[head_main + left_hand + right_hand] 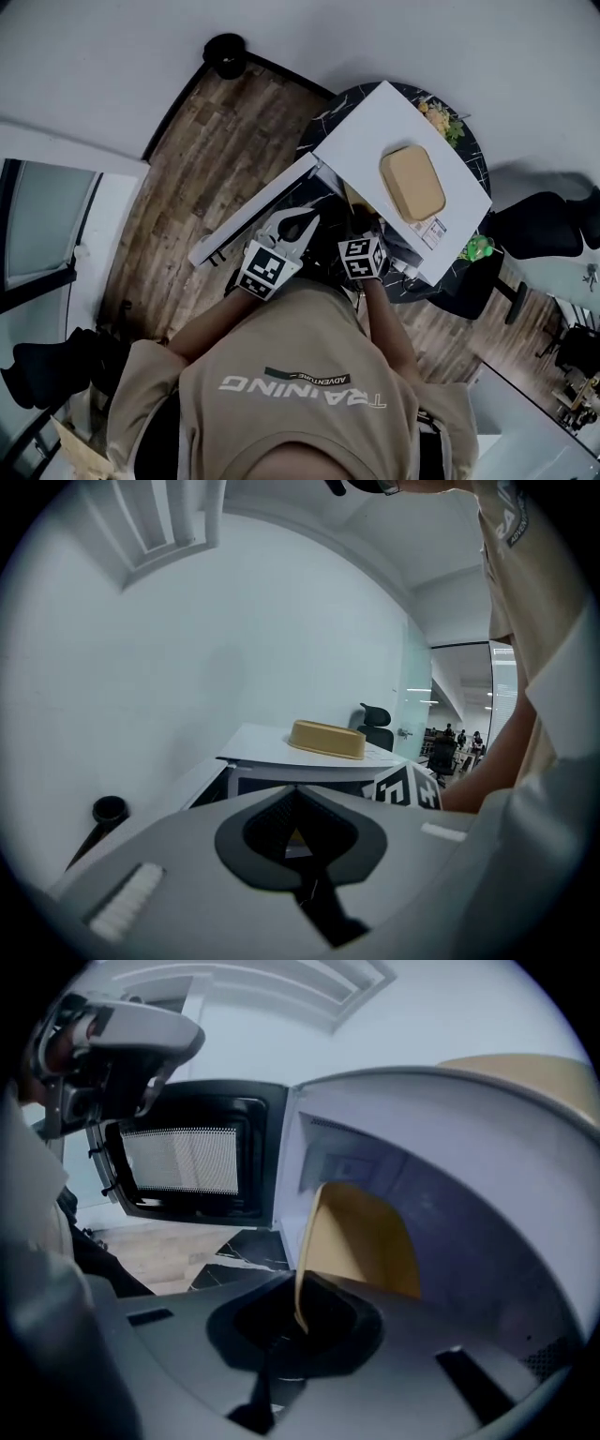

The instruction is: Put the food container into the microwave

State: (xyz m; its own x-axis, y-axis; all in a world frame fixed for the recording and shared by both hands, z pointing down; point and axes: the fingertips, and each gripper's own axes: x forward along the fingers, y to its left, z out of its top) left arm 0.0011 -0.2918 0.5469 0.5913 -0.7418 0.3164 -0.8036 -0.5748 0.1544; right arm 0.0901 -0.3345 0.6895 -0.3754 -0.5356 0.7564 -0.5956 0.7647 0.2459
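Note:
The white microwave (375, 131) stands on a black marble table (473, 155), its door (253, 211) swung open to the left. My right gripper (298, 1321) is shut on the rim of the tan food container (361, 1241), which is tilted on edge at the mouth of the cavity. In the head view the right gripper (358, 236) sits at the microwave's front, and a sliver of the container (354, 199) shows. My left gripper (307, 223) hovers beside the door, shut and holding nothing. A tan lid-like dish (412, 183) lies on the microwave's top.
A plate of food (441, 117) sits behind the microwave and a green item (478, 248) at the table's right edge. Black office chairs (544, 225) stand to the right. A black round object (225, 52) rests on the wooden floor by the wall.

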